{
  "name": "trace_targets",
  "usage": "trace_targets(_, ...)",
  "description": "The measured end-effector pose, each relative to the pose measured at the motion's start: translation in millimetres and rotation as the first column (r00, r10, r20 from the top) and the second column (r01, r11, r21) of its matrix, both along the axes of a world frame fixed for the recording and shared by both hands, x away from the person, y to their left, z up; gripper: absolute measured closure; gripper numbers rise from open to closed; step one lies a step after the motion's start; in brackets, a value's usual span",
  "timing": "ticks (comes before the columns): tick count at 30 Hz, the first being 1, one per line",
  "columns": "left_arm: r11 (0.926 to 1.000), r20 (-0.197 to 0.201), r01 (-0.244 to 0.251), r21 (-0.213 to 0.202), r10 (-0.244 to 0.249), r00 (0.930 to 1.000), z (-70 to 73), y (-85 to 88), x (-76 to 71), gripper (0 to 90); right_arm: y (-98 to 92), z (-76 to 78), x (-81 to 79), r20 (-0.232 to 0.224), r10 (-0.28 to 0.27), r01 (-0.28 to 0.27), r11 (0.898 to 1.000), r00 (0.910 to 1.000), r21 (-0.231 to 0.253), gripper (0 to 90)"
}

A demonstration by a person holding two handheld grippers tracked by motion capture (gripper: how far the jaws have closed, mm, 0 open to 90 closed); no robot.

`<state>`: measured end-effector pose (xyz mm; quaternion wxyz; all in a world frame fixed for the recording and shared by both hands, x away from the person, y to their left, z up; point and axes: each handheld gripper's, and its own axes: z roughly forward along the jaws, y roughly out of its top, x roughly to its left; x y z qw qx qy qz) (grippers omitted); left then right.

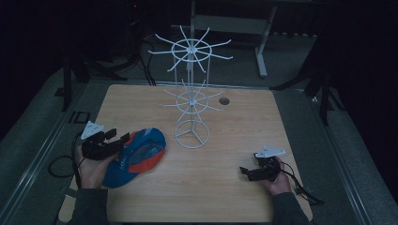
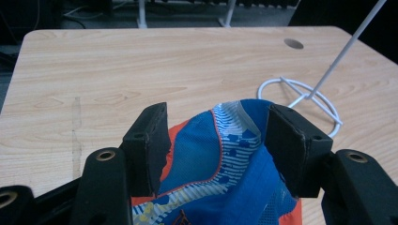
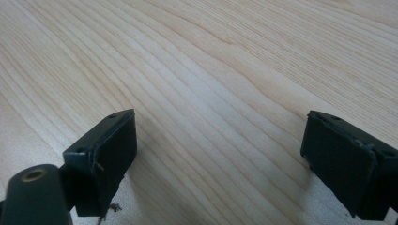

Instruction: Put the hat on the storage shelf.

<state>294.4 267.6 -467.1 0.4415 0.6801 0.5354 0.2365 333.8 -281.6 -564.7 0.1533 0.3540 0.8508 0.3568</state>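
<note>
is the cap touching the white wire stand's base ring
Apart. The high view shows bare wood between the cap and the base ring; the left gripper view shows the gap too.

Two handheld grippers, both black: the left gripper (image 1: 117,136) and the right gripper (image 1: 243,171) each carry a pale grey three-cornered plate on top and trail a dark cable off the table's near edge. Seen up close, the left gripper's (image 2: 216,140) jaws are blocky, flat-faced pads on thick rounded arms, each arm set with a brass-coloured ringed hole. The right gripper's (image 3: 220,150) pads are matte black with worn, frayed edges and small screw dimples. The person wears dark grey long sleeves reaching the wrists.
</note>
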Motion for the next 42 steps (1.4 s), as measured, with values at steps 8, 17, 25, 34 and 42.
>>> trace_targets(8,0.9995,-0.025,0.026,0.014,-0.026,0.9993,3.0,-1.1,1.8,41.4,0.0,0.0,0.0,0.000,0.000,0.000,1.000,1.0000,0.000,10.7)
trace_targets(17,0.9964,-0.057,0.081,0.028,-0.079,0.9952,6.6,-5.9,5.6,41.4,0.0,0.1,-0.1,-0.001,-0.001,0.001,1.000,1.0000,0.000,10.7)
trace_targets(25,0.9869,-0.086,0.156,0.043,-0.152,0.9847,9.1,-12.0,11.4,39.6,0.0,0.0,0.0,0.000,0.000,0.000,1.000,1.0000,0.000,10.7)
trace_targets(34,0.9803,-0.127,0.191,0.052,-0.183,0.9749,9.9,-16.1,20.9,39.4,0.0,0.2,-0.1,-0.002,-0.001,0.001,1.000,1.0000,0.000,10.7)
trace_targets(42,0.9712,-0.192,0.222,0.086,-0.203,0.9602,5.6,-21.1,29.5,38.3,0.0,0.2,-0.1,-0.003,-0.001,0.001,1.000,1.0000,0.000,10.7)
